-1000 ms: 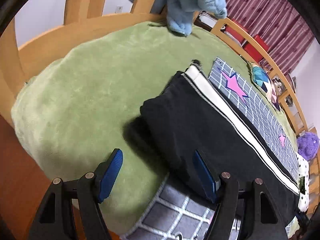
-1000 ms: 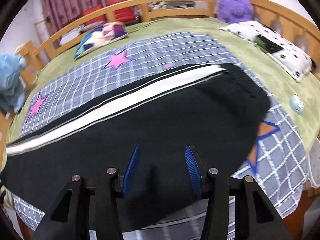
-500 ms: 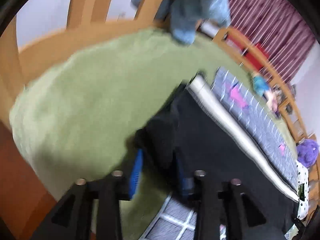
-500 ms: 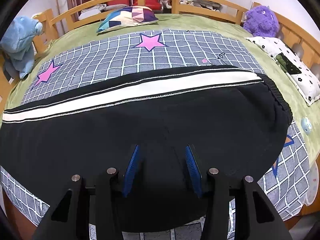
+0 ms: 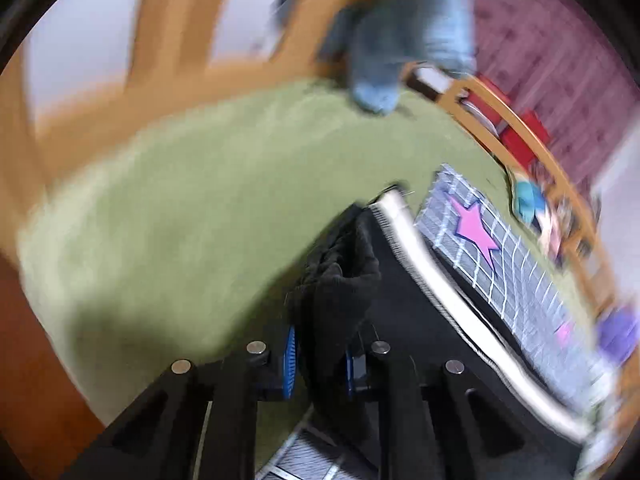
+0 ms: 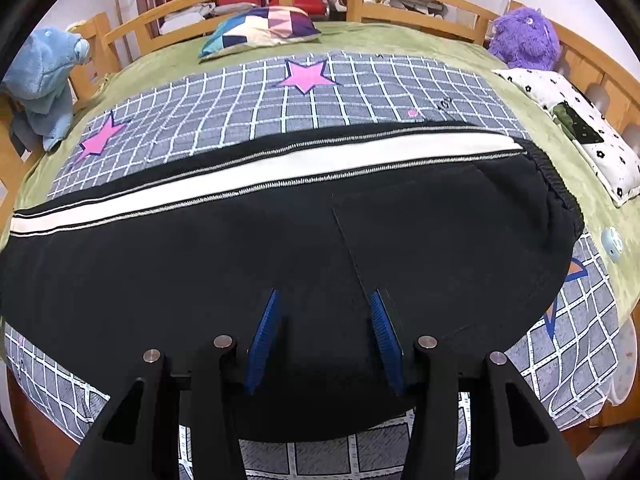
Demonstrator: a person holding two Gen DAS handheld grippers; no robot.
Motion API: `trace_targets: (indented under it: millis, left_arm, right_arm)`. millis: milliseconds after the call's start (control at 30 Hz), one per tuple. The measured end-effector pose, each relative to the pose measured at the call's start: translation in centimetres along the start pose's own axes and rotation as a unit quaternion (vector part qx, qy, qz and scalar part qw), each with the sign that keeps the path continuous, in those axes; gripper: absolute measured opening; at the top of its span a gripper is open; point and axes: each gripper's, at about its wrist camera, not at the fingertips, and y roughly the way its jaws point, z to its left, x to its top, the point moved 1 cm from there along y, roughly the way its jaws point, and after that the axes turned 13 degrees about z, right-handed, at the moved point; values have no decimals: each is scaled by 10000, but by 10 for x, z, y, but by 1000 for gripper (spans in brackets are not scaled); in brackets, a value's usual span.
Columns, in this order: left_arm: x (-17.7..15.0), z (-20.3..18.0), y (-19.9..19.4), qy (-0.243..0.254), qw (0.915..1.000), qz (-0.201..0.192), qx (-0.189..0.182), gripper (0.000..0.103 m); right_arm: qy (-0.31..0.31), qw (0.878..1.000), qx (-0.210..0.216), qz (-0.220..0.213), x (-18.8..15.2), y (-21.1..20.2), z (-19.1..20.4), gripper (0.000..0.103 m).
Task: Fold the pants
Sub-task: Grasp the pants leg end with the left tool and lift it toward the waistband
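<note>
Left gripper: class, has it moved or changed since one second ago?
Yes. The left gripper closed on the pants hem, bunching it up off the green blanket.

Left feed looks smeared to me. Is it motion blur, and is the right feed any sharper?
Left wrist view: motion blur smears the bed rail and green blanket, though the left gripper and the bunched black pants in it stay fairly crisp. Right wrist view: sharp, evenly lit, with fisheye bowing only.

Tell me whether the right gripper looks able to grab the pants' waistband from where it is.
Probably yes: the right gripper has its jaws open over the black pants, and nothing lies between it and the waistband off to its right.
</note>
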Motion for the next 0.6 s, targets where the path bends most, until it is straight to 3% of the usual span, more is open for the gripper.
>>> trace_targets:
  millis: [100, 233, 433, 600]
  left_arm:
    - [-7, -69, -35, 1040, 9921, -551, 435, 17]
    - [-29, -151, -60, 1945, 9784, -684, -168, 16]
    - [-106, -275, -64, 3186, 9429, -276, -936, 16]
    - [-174, -346, -36, 3676, 9192, 371, -1364, 16]
  right_arm:
    - [19, 9999, 51, -133, -2, -7, -4, 47]
    - [67, 9995, 113, -296, -9, -17, -15, 47]
    - [291, 9980, 109, -544, -35, -37, -52, 47]
    - [554, 9973, 119, -464, -61, -41, -81, 47]
